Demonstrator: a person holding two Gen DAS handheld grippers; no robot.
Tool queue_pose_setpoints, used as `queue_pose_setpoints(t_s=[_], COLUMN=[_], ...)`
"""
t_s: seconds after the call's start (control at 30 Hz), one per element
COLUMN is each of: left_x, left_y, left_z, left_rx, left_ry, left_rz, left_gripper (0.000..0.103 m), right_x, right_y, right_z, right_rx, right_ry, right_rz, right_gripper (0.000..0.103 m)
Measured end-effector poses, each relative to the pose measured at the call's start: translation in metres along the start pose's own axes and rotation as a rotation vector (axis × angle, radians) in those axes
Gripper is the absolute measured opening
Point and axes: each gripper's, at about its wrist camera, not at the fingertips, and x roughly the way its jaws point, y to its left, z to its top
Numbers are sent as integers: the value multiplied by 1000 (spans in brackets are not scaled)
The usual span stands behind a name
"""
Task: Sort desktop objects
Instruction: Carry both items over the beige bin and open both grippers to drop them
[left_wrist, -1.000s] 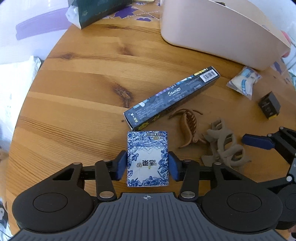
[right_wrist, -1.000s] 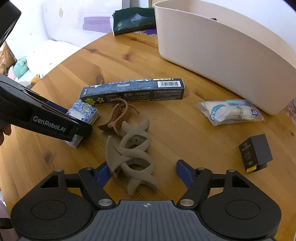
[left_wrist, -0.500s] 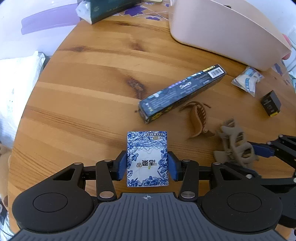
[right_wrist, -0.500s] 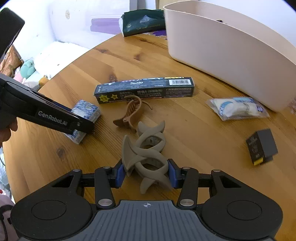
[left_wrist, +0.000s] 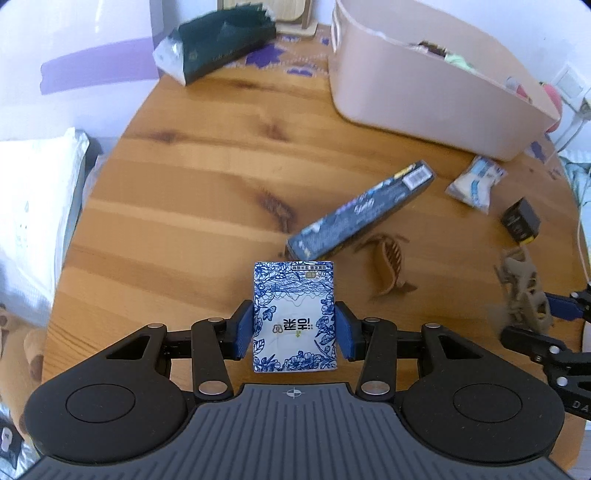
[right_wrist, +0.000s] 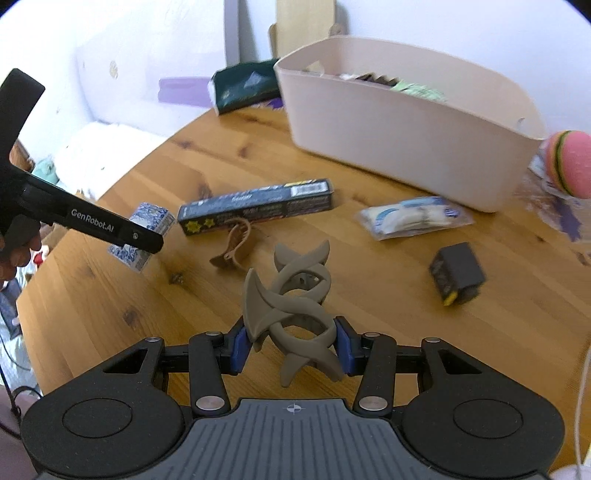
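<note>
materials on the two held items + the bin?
Grey claw clip: looks like matte moulded plastic, smooth curved bands, no gloss. Blue-and-white pack: probably soft glossy film over tissues, going by the print sheen and slightly wrinkled face; could be coated paper. Bin: seemingly smooth semi-matte plastic, thin even wall with a rounded rim.

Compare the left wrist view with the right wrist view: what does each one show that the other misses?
Only the left wrist view shows the printed face of the blue tissue pack squarely, clamped in the left tool. Only the right wrist view shows the pink striped ball beside the bin and the grey hair claw close up, pinched in the right tool. Both show the beige bin, long dark box, brown hair clip, small black box and white wrapped packet.
</note>
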Motion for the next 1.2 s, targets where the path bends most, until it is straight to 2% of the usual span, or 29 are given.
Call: queue_pose_setpoints(t_s=[0.37,0.7,0.97,1.2], left_x=[-43,-64,-71,-68], left_y=[-6,-13,-27,-48], left_z=[45,100,146,180], left_rx=[38,65,93,126], left_ry=[-160,-294,-381,-422], left_rz=[-2,21,19,-6], left_gripper=[46,46,46,46], right_x=[-54,-90,-98,-89], right_y=[-35,-67,-90,-111], right_z=[5,36,67,99], right_rx=[91,154,198,263], right_ry=[-108,-240,-306,-343], right_rz=[-76,-152,-202,-222], right_gripper=[44,44,44,44])
